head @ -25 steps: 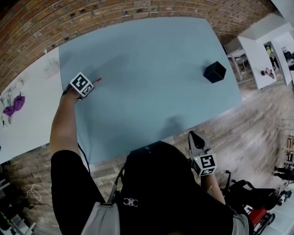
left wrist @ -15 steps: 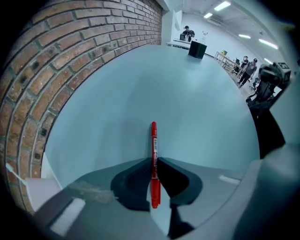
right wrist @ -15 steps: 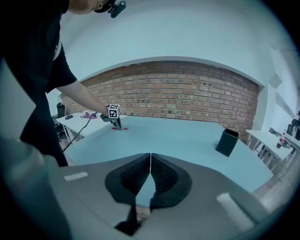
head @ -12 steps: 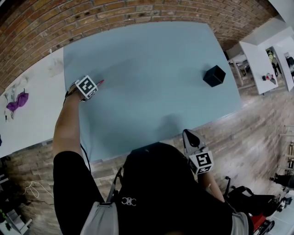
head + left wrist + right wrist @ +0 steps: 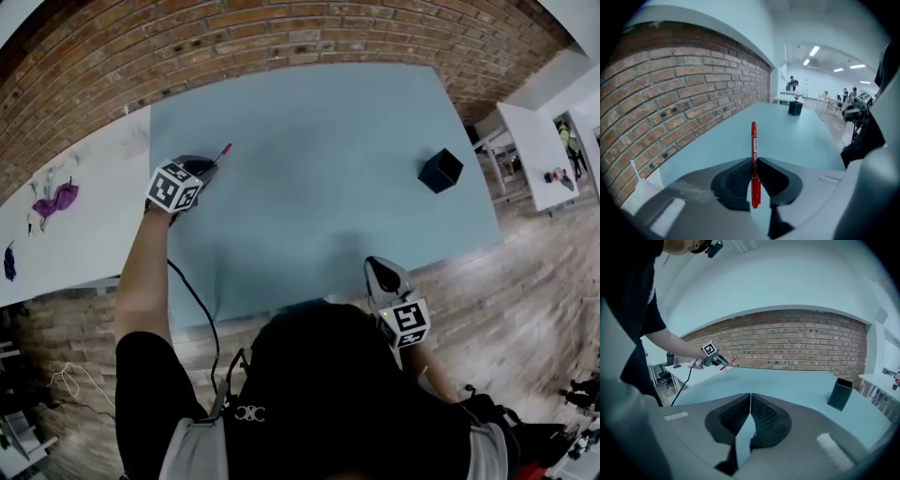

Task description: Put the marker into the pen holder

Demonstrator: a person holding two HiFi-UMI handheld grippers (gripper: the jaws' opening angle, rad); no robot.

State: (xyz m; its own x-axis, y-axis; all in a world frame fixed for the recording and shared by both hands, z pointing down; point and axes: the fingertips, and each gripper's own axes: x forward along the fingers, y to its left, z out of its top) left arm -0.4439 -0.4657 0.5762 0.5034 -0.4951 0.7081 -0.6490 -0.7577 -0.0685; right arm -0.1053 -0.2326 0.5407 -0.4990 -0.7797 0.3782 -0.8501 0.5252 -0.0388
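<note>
A thin red marker stands clamped between the pads of my left gripper, its tip poking out beyond the jaws. In the head view the left gripper hangs above the far left part of the light blue table with the marker sticking out of it; its jaws have just been closing on the marker. The black square pen holder stands at the table's right side, also small in the distance and at the right. My right gripper is shut and empty near the table's front edge.
A brick wall runs along the table's far side. A white table with a purple thing adjoins on the left. White desks and people stand beyond the right end. A black cable hangs from the left arm.
My left gripper closed on the red marker and lifted it off the table, tilting upward. The right gripper drifted slightly left along the front edge.
</note>
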